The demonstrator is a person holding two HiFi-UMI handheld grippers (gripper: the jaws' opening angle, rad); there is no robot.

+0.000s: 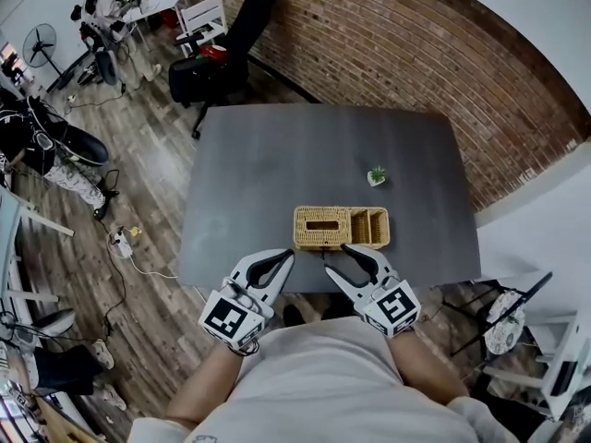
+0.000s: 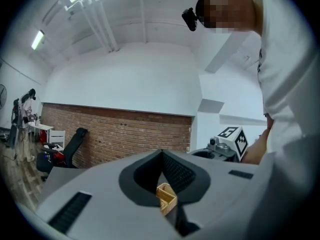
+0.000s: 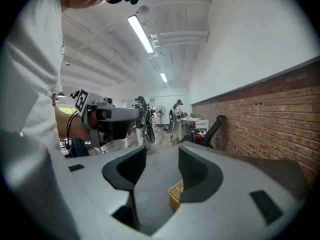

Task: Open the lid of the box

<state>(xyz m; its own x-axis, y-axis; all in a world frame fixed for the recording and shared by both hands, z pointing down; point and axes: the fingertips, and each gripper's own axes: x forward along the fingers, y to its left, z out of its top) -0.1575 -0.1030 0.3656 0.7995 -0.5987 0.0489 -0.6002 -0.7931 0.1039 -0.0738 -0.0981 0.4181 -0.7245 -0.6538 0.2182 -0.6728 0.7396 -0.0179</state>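
Head view: wicker box on tabletop, slotted lid in place | left tool tips together, empty | right tool jaws apart, empty.

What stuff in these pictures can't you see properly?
1. Inside the wicker box: in the head view its slotted lid covers the bigger part.
2. Most of that box in both gripper views: the own jaws of the left gripper and the right gripper block all but a corner.
3. The little plant: too small in the head view to tell what it stands in.
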